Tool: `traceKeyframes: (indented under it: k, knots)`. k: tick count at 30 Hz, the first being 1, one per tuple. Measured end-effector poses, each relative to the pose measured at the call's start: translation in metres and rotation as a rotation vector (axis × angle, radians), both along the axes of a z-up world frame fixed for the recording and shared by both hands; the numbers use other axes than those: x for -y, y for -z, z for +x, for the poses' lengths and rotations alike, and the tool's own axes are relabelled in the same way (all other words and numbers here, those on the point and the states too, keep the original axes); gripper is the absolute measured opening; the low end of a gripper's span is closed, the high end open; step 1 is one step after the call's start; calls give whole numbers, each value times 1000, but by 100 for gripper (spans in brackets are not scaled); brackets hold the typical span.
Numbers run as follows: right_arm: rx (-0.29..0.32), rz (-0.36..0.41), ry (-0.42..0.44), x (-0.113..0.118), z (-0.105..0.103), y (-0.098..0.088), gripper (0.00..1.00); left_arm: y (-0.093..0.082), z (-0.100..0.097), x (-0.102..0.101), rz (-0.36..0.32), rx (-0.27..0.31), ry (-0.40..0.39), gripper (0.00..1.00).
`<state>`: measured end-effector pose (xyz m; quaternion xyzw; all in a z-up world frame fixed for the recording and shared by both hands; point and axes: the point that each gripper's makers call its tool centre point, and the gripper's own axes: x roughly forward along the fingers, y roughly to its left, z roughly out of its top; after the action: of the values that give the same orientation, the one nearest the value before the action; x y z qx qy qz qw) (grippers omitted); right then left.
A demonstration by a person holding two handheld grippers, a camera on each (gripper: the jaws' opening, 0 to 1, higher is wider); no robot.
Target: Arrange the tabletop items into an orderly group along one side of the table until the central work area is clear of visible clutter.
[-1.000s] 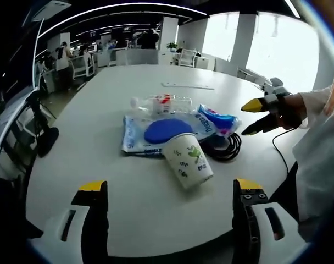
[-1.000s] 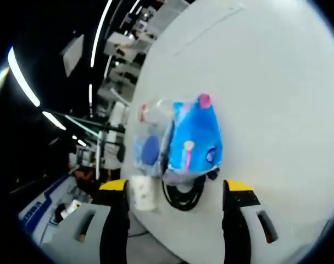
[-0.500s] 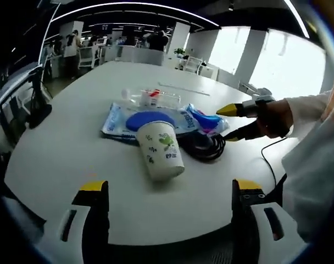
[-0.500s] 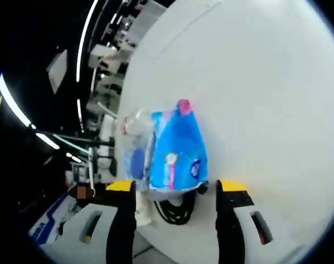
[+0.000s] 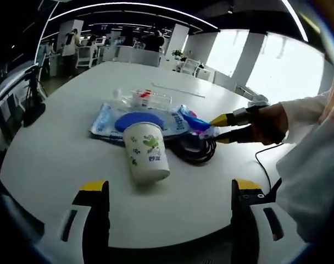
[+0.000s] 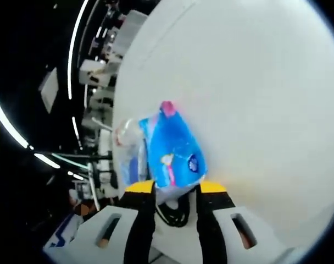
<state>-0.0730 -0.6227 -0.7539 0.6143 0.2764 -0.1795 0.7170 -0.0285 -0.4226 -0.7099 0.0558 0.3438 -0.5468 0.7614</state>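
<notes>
A paper cup [image 5: 146,152] with green print lies on its side in the middle of the white table [image 5: 57,148]. Behind it are a flat plastic pack with a blue disc [image 5: 135,120], a clear bottle [image 5: 142,99], a coiled black cable [image 5: 194,149] and a puffy blue packet [image 5: 193,118]. My left gripper [image 5: 170,190] hangs open near the table's front edge, short of the cup. My right gripper [image 5: 220,130] comes in from the right. In the right gripper view its jaws press both sides of the blue packet [image 6: 172,154], so my right gripper [image 6: 175,190] is shut on it.
A person's hand and white sleeve [image 5: 299,132] hold the right gripper. A thin black lead [image 5: 264,160] trails off the table's right edge. A long pale strip [image 5: 175,91] lies far back on the table. Chairs and people stand beyond the far end.
My right gripper has moved onto the blue packet and its jaws have narrowed around it. The left gripper view has shifted slightly; its jaws stay open.
</notes>
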Motion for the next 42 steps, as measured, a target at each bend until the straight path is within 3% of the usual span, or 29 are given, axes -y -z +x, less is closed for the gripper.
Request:
traceKeyframes:
  k: [13,20,24,30,38,42]
  knots:
    - [-3,-36,-8,10,-22,-6,23,-5,-5,24,-20,4,58,91]
    - [4,-232,-129,17,-29,-12,22,-12,-9,41,-38,11,98,90]
    - [70,-300,-181,19,-27,-21,19,-22,-6,54,-75,16,104,89]
    - [132,-253,-153,22,-30,-28,16,-30,5,78,-90,43,151,86]
    - [228,-260,-230,21,-36,-50,13,-54,23,111,-129,98,176,79]
    - [284,-201,-273,16,-42,-64,13,-55,21,127,-112,145,238,72]
